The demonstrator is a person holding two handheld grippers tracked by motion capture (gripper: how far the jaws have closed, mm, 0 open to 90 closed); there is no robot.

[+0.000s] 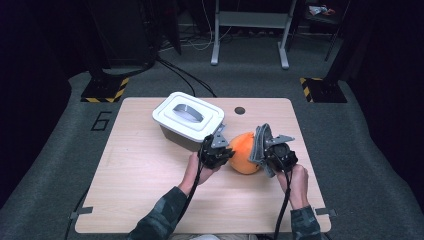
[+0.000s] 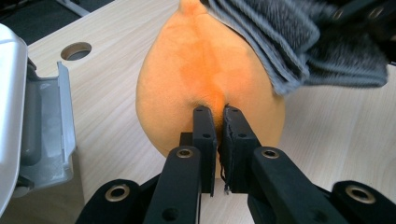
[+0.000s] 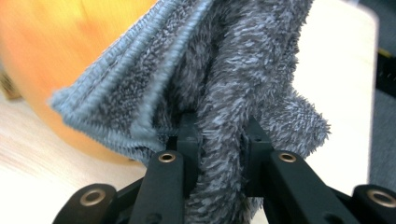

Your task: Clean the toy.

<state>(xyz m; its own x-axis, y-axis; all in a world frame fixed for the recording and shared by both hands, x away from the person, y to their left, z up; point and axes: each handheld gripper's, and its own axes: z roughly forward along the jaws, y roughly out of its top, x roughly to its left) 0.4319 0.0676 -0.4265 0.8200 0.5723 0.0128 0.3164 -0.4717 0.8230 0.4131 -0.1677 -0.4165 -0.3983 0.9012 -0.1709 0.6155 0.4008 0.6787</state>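
An orange plush, rounded like a fruit (image 1: 242, 156), lies on the wooden table (image 1: 145, 175) right of centre. My left gripper (image 1: 229, 150) comes at it from the left. In the left gripper view its jaws (image 2: 215, 110) are shut, pinching a fold of the orange plush (image 2: 187, 70). My right gripper (image 1: 261, 152) is at the plush's right side, shut on a grey fluffy cloth (image 1: 259, 141). The grey cloth (image 3: 210, 56) bulges up between that gripper's (image 3: 219, 125) jaws and drapes against the orange plush (image 3: 60, 42). The cloth (image 2: 299, 42) covers the plush's upper right.
A white lidded box (image 1: 187, 118) with a grey handle stands just behind and left of my left gripper; its latch side (image 2: 46, 121) is close by. A round cable hole (image 1: 240, 110) lies near the table's far edge. Beyond are stand legs and cables on the floor.
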